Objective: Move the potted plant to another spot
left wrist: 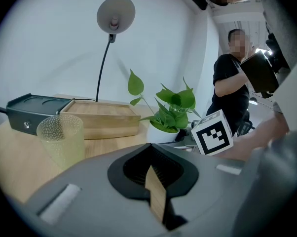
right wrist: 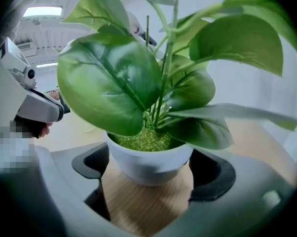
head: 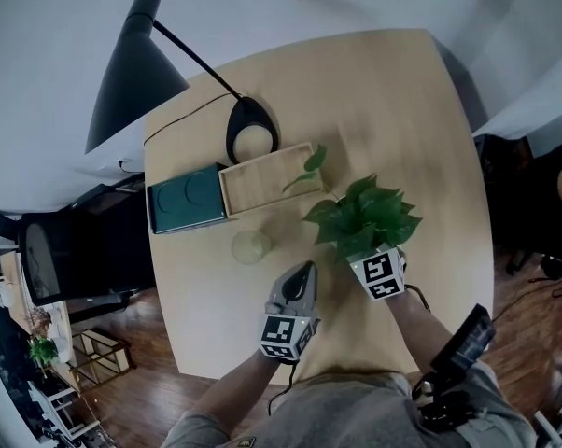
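Observation:
The potted plant [head: 360,217], green leaves in a small white pot [right wrist: 148,162], stands on the round wooden table [head: 393,110] right of centre. My right gripper [head: 363,253] reaches under the leaves, and its jaws stand wide on either side of the pot [left wrist: 161,132] without clearly pressing on it. In the right gripper view the pot rests on the tabletop between the two black pads [right wrist: 92,164]. My left gripper [head: 300,271] hovers just left of the plant, shut and empty, its jaws meeting at the tips [left wrist: 149,162].
A wooden tray [head: 267,177] and a dark green box [head: 186,199] lie side by side behind the plant. A yellowish glass [head: 251,246] stands near my left gripper. A black lamp [head: 132,63] leans over the table's back left. A person [left wrist: 232,78] stands off to the right.

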Demonstrator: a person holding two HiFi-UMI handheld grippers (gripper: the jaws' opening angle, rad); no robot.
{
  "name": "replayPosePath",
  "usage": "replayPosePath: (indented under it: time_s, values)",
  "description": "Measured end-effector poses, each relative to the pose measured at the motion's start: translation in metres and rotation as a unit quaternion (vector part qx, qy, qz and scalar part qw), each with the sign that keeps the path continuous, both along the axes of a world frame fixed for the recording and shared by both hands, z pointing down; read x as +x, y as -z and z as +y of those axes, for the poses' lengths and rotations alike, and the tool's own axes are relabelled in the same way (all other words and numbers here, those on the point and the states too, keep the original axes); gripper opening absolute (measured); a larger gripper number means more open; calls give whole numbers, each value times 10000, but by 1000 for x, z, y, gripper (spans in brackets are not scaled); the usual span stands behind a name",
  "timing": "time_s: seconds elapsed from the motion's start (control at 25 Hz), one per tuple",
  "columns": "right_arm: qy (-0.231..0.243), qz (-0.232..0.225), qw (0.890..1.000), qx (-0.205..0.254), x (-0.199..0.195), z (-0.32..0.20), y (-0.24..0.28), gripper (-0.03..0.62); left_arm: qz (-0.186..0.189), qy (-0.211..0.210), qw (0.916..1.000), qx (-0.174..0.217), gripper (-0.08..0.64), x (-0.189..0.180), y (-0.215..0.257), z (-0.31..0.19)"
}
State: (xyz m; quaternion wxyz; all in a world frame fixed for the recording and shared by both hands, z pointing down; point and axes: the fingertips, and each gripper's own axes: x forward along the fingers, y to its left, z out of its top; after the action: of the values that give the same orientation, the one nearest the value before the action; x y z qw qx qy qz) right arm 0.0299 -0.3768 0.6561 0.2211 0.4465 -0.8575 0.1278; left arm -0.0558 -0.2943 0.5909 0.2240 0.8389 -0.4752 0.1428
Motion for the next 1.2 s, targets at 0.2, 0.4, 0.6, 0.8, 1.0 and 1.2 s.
replayPosePath:
  time_s: [0.2, 0.4, 0.6, 0.8, 1.0, 1.2]
  values:
    - [-13, 38, 9999, -106, 6, 8, -3, 518, 9, -32, 10000, 38, -6, 3, 4, 4]
    - [-20, -2, 9998, -222, 9, 30, 0, 517, 28, -95, 9999, 111, -6, 4, 11, 11]
    - [8, -5, 9998, -183, 12, 56, 15, 517, 84, -191, 9995, 236, -6, 10, 22, 24]
    - [58, -16, 10000, -20, 8, 67, 38, 515, 191, -294, 9984, 453, -6, 12, 40, 31]
    - [126, -145, 9990, 415, 5, 91, 82, 474, 335, -332, 9967, 658, -6, 14, 65, 50]
    - [65, -150, 9955, 938, 1, 124, 128, 227, 468, -286, 9941, 932, -6, 4, 88, 75]
